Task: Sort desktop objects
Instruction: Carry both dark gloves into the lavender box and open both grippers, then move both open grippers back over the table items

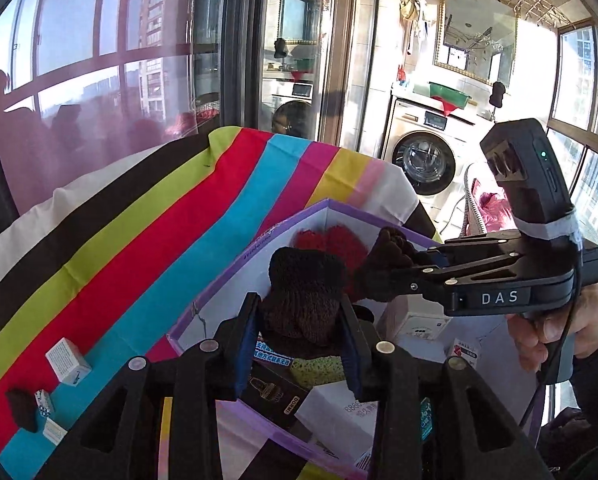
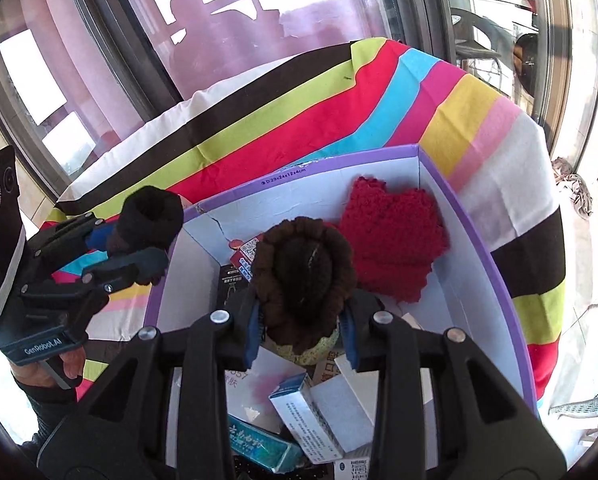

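Both grippers loaded, both over the purple-rimmed box (image 2: 471, 236) on the striped-cloth counter (image 1: 147, 232). Left gripper (image 1: 301, 316) is clamped on a dark brown knit piece (image 1: 305, 300), held above the box's near end. Right gripper (image 2: 301, 328) is clamped on a second brown knit piece (image 2: 303, 276), rolled, open end facing the camera, over the box interior. Looks like a drop-in step: each held high enough to clear the walls before letting go. Red knit item (image 2: 395, 240) already lies in the far corner, so soft goods seem grouped there. Small cartons (image 2: 319, 416) fill the near part of the box, partly hidden by gripper frames; labels not legible. Can't tell if the two brown pieces are a pair, socks or gloves. Still out on the counter: white carton (image 1: 67, 360), a dark block (image 1: 21, 408), plus a few small bits at the frame edge, too distorted to identify.
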A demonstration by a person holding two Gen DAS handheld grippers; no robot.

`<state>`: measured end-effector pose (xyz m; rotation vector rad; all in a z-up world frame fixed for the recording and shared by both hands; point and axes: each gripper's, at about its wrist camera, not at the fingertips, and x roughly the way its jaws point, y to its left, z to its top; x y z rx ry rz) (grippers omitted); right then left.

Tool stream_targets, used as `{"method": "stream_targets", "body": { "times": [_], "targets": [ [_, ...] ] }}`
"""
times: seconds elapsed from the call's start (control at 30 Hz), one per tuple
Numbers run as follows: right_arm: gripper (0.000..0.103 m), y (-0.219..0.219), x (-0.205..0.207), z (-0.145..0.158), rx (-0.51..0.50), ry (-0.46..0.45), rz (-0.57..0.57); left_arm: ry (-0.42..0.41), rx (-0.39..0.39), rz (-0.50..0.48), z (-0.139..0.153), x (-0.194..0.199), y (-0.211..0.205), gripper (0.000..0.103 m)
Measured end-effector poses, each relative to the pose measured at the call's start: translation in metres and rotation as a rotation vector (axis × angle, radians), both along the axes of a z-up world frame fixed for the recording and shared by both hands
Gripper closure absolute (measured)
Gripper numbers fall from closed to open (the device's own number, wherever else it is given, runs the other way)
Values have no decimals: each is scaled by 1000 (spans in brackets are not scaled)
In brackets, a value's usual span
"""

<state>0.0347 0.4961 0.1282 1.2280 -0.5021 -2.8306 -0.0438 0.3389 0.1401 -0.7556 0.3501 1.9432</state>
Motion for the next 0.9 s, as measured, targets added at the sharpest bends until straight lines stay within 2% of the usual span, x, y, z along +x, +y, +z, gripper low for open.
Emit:
{"method": "stream_targets", "body": {
  "times": [0.07,0.13,0.2,0.3,0.4,0.5,0.6,0.73,0.9],
  "targets": [
    [64,-2,-1,0,0,-1,10,-4,-10,2,-4,-1,2,63],
    [56,-3,-3,-3,1,-13,7,-20,-14,-3,-6,-3,1,56],
    [52,-3,-4,-3,1,-13,9,-37,-12,-6,-8,-5,-1,47],
    [43,-3,-3,-2,2,-7,-1,-36,-1,0,-6,-7,-5,45],
    [42,-4,-3,-1,2,-12,0,-27,9,22,1,-11,-14,40],
    [36,-7,-4,3,1,-6,11,-9,22,78,12,-22,-31,35],
    [35,-14,-6,10,9,5,29,17,30,162,22,-40,-57,35],
    [31,-26,-13,17,5,17,59,17,54,293,36,-71,-106,34],
    [31,-52,-29,26,33,23,111,17,91,442,49,-101,-168,31]
  ]
}}
